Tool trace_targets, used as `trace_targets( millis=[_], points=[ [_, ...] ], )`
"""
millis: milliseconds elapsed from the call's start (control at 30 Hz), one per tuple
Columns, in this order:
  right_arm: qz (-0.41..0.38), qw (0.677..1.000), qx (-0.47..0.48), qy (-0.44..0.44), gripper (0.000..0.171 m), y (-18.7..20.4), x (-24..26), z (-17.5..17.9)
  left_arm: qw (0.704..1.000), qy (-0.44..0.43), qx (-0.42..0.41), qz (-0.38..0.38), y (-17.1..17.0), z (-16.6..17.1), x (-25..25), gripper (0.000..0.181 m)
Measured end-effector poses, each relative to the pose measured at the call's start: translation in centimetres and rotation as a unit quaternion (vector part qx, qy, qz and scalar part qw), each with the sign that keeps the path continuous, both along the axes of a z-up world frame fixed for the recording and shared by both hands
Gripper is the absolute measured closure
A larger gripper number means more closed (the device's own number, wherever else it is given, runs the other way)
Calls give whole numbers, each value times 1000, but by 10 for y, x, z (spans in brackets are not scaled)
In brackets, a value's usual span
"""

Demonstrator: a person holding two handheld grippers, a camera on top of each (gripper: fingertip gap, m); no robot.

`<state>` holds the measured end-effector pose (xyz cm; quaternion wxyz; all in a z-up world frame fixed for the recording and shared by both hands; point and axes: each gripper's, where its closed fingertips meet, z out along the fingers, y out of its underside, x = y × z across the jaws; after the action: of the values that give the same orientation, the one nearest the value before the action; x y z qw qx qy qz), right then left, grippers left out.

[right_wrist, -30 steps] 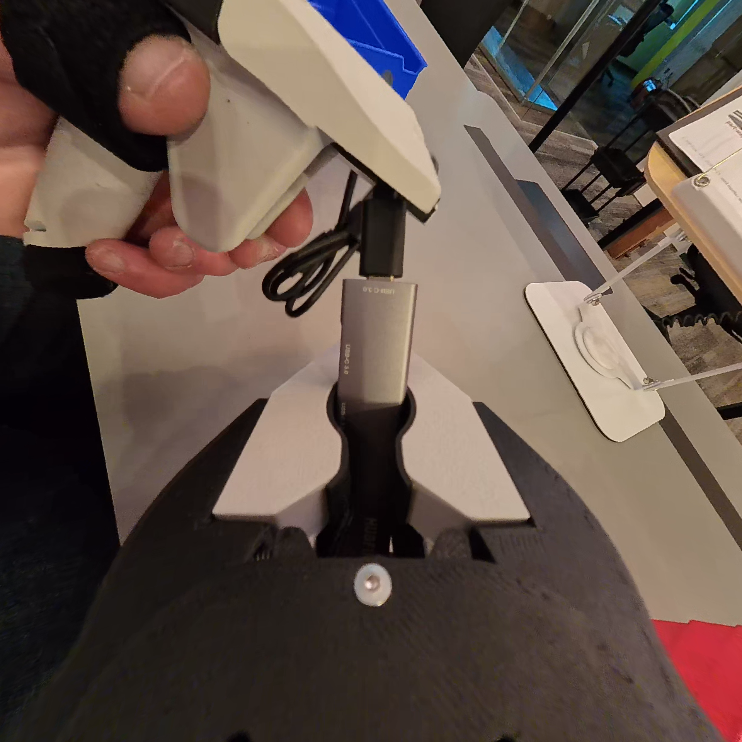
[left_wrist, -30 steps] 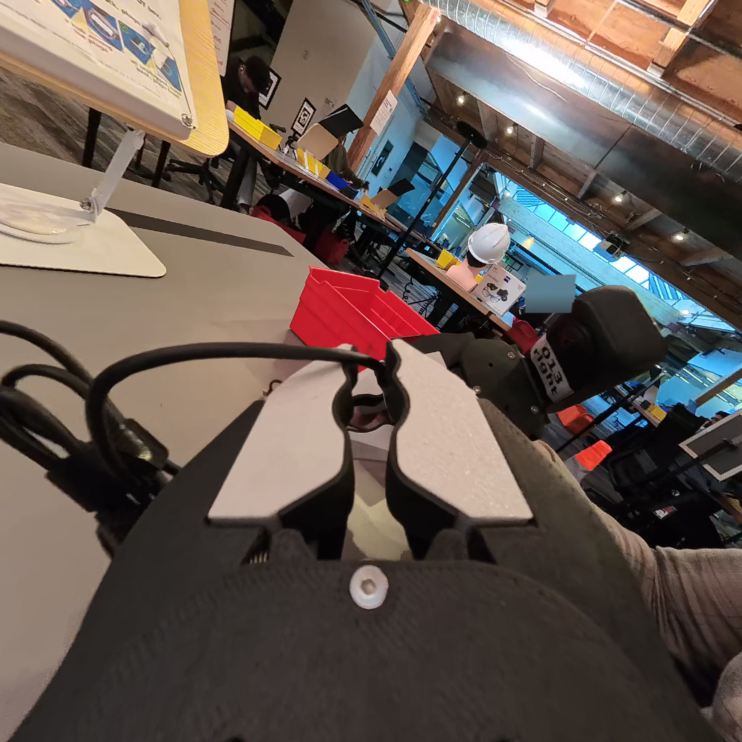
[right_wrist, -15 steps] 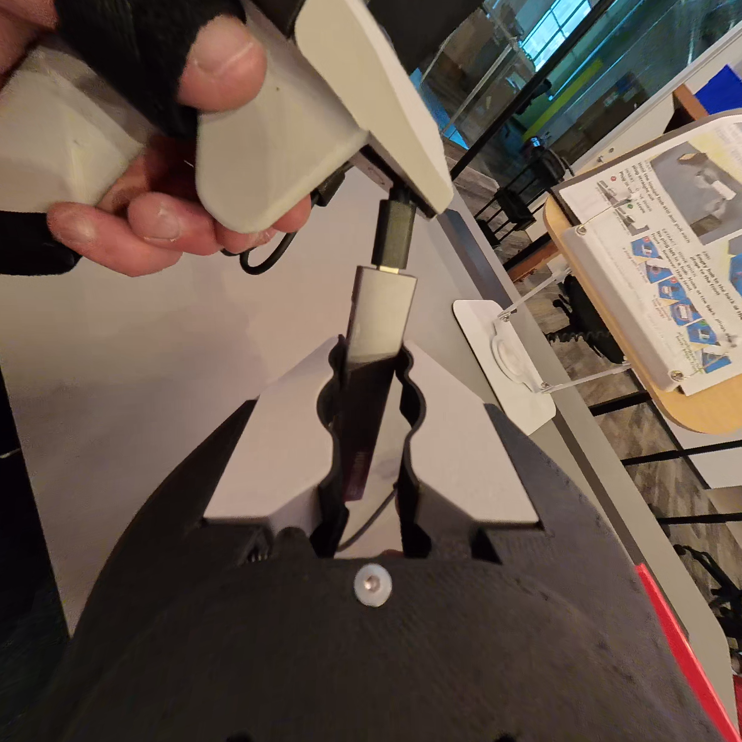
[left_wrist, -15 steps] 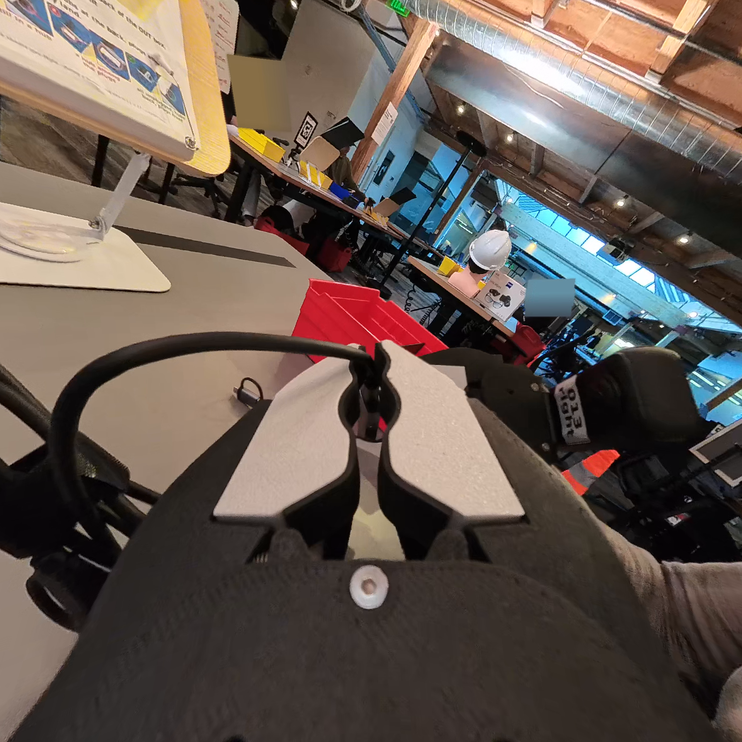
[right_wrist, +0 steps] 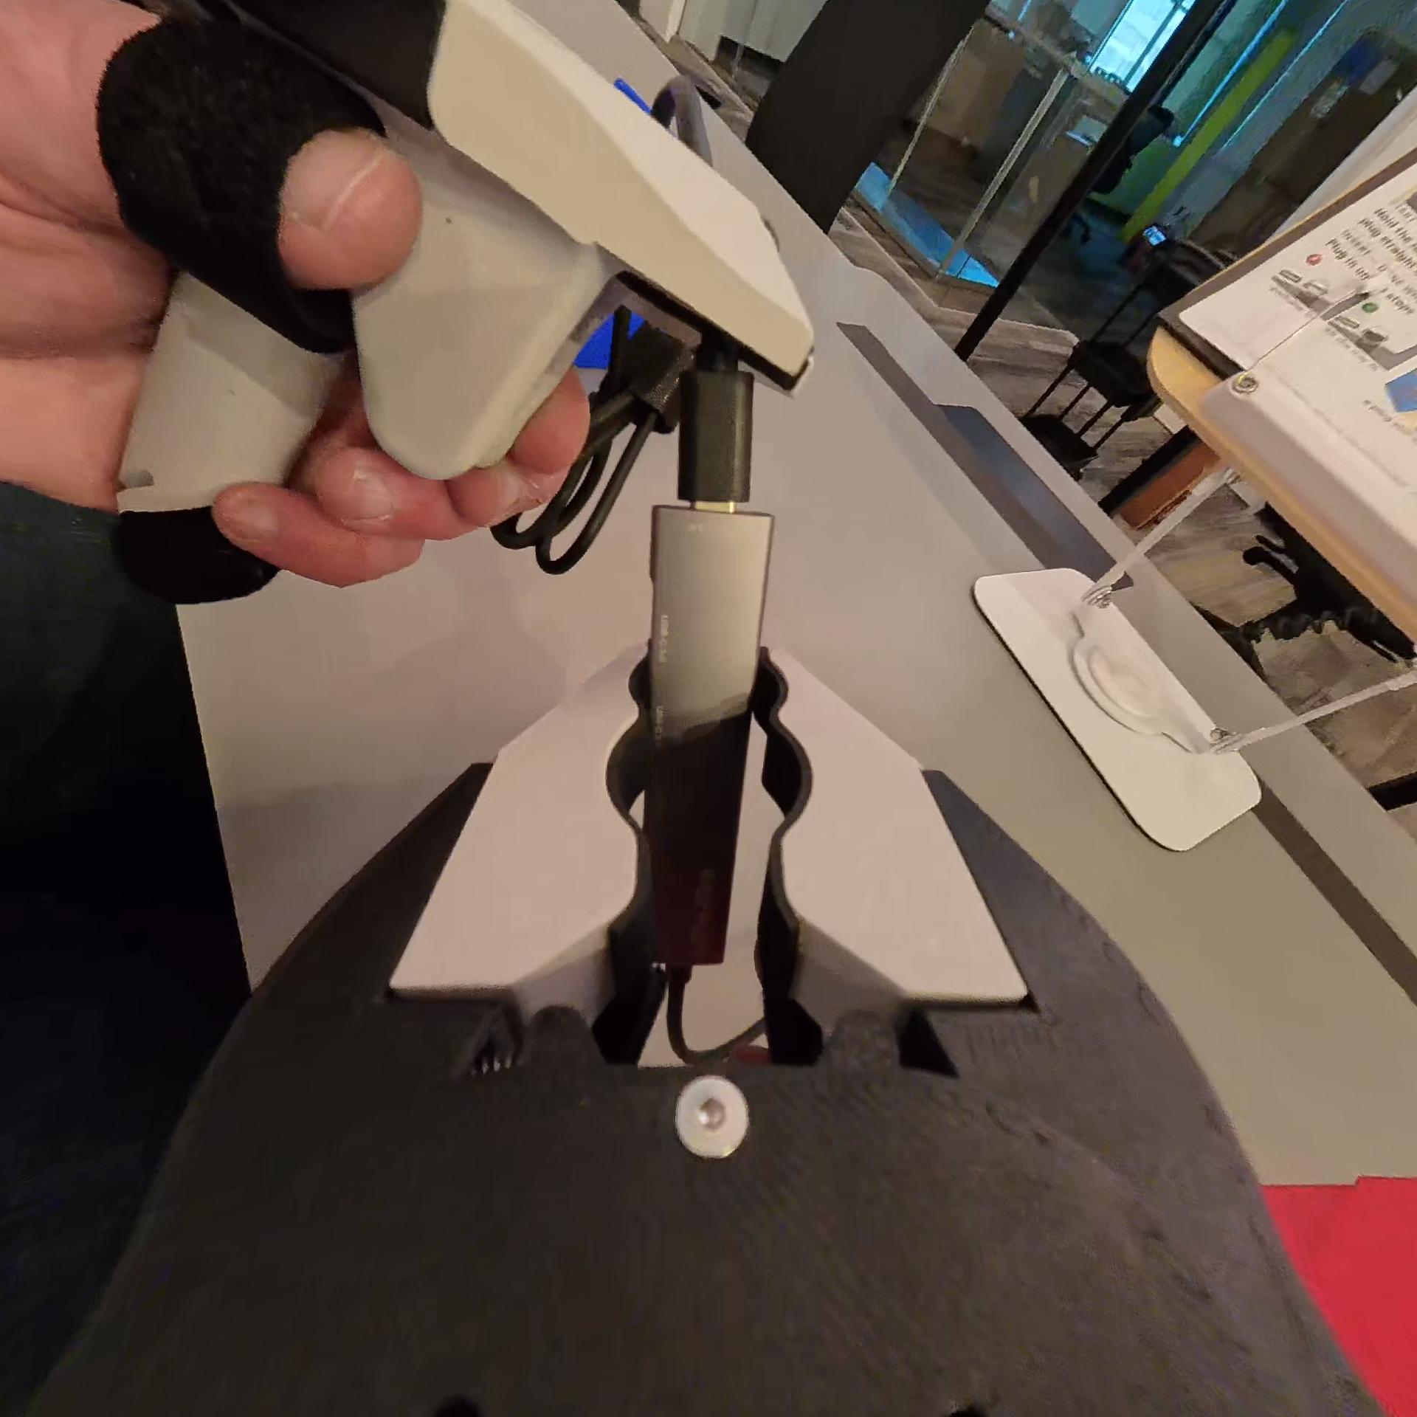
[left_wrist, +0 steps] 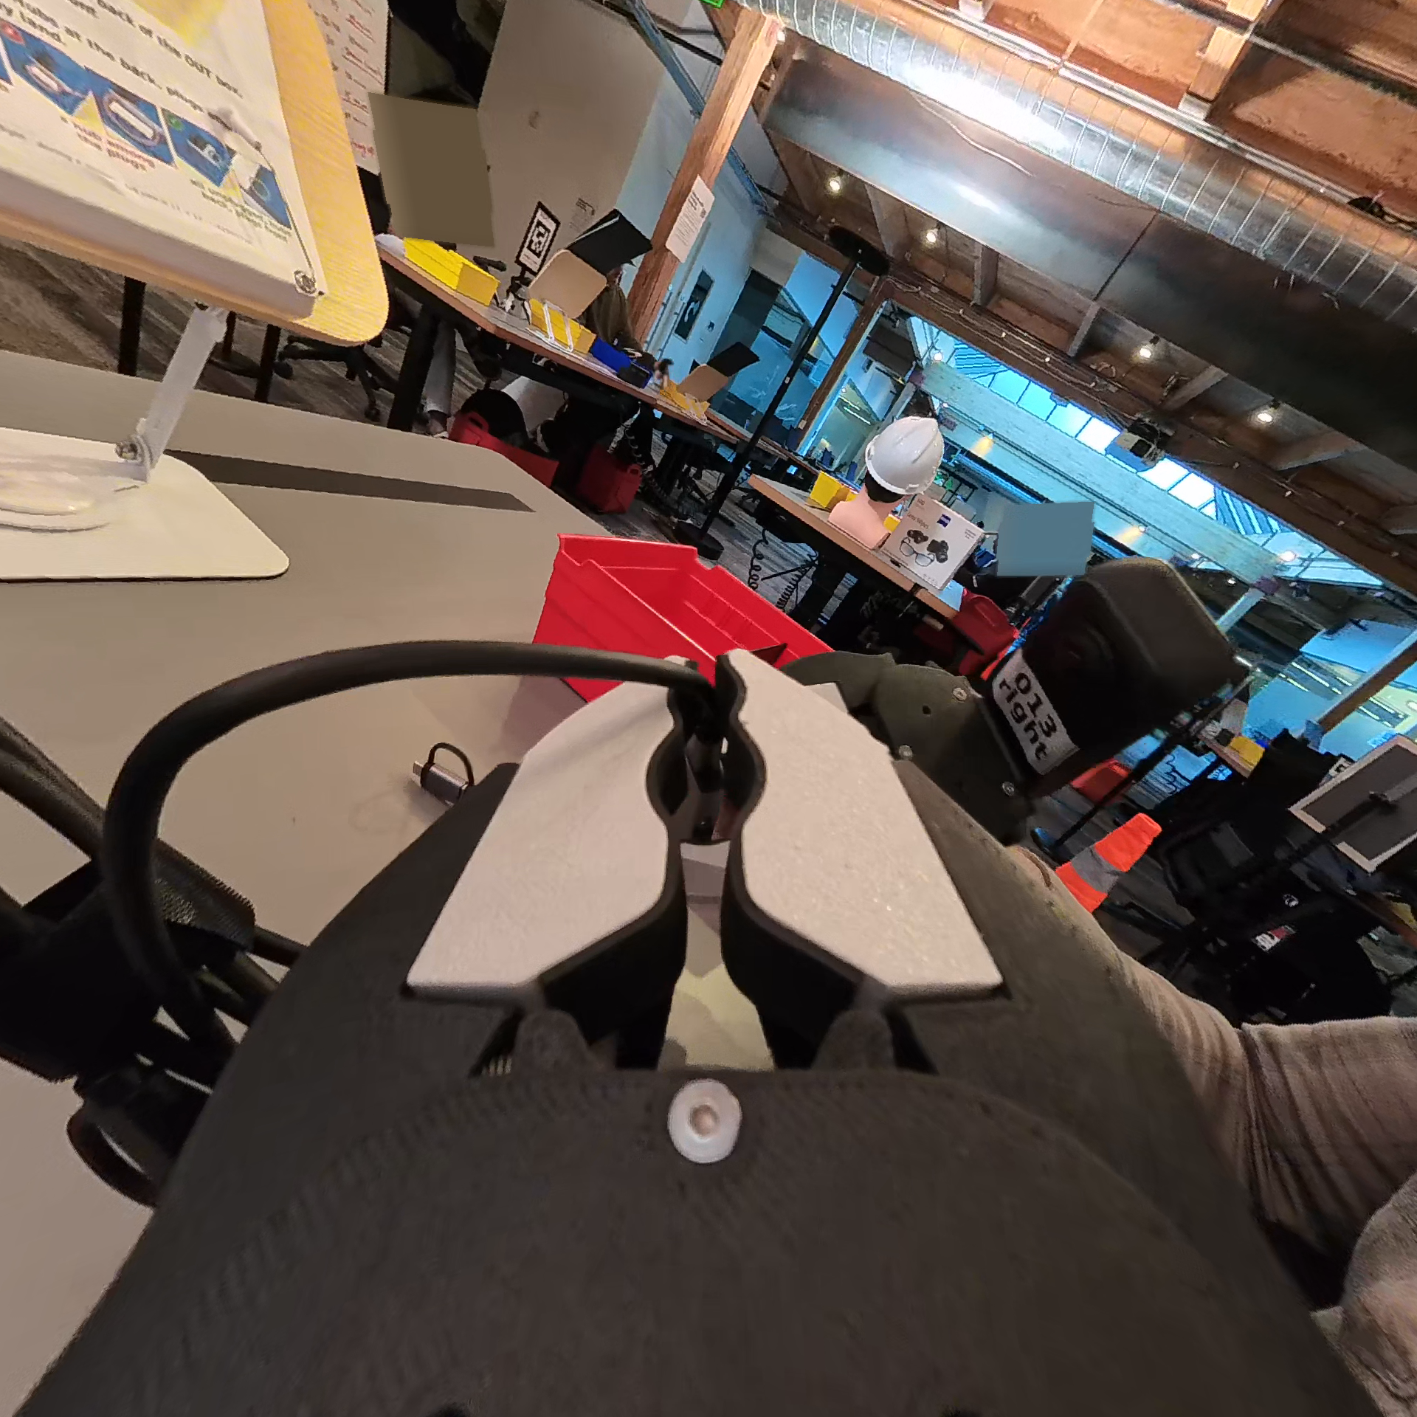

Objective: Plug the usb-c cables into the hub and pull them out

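**A:** Where does your slim grey metal hub [right_wrist: 709, 606] sit?

**B:** In your right gripper [right_wrist: 701, 675], clamped between the pale fingers [right_wrist: 537, 813], its long axis running straight out along them, port end away from you. It hangs above the grey table [right_wrist: 882, 537].

**A:** And the black usb-c cable plug [right_wrist: 713, 437]?

**B:** Your left gripper [left_wrist: 709, 690] is pinched narrow on it; the black cable [left_wrist: 230, 705] loops off to the left. In the right wrist view the plug stands directly beyond the hub's end, end to end on nearly one line, a sliver of metal tip showing at the port. I cannot tell if it is fully seated.

**A:** So the move turns on that line?

**B:** I judge so: travel along the hub's axis, not sideways, or you will lever the connector.
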<state>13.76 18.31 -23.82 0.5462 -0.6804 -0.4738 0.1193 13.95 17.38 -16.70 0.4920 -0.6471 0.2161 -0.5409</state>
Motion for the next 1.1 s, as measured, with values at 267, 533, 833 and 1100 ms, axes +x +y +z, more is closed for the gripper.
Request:
trace_targets(
  millis=[267, 533, 833, 1100],
  points=[
    [16, 999, -28, 16, 157, -3, -2, -1, 1000, 4, 4, -7, -1, 1, 2, 178],
    [11, 1000, -23, 11, 157, -2, -2, 1, 1000, 2, 7, -3, 0, 2, 1, 178],
    [6, 1000, -20, 7, 157, -3, -2, 2, 1000, -3, 5, -13, -2, 1, 5, 166],
    [11, 1000, -16, 7, 157, -5, -5, 3, 1000, 24, 4, -8, 0, -8, 7, 174]
  ],
)
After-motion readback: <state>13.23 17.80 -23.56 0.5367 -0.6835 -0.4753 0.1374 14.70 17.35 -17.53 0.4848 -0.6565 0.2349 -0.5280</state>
